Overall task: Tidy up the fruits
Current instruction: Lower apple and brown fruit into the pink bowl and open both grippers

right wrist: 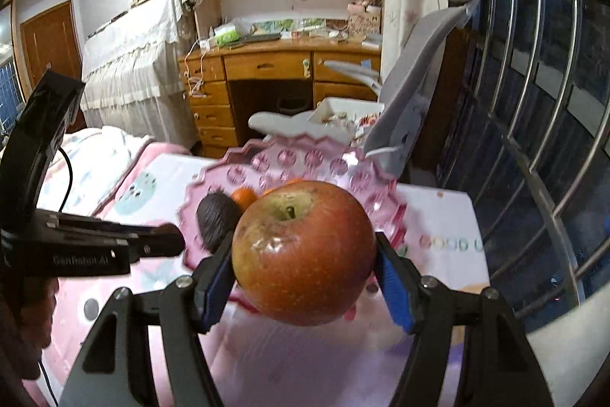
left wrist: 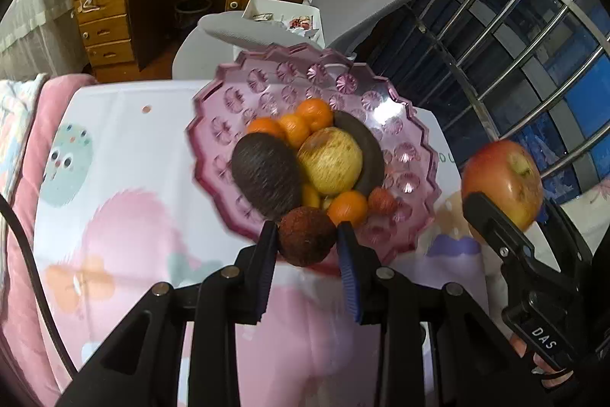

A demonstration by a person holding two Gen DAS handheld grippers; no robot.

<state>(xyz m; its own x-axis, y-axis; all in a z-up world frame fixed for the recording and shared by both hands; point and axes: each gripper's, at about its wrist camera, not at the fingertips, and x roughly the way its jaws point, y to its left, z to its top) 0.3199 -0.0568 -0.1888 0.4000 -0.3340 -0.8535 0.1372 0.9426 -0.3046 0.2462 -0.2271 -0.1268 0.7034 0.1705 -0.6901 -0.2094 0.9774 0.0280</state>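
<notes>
Pink bowl (left wrist: 213,124) rim beside window bars (left wrist: 533,37)

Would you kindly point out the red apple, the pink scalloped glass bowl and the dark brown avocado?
Red apple (right wrist: 303,252): right wrist view, front skin.
Pink scalloped glass bowl (left wrist: 263,82): left wrist view, far inner wall.
Dark brown avocado (left wrist: 265,174): left wrist view, upper skin.

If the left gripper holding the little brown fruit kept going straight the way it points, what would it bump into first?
Probably the pile of fruit in the pink bowl. The left gripper points down at it, so its small brown fruit would likely hit the orange or the dark avocado first. Depth is hard to judge.
</notes>
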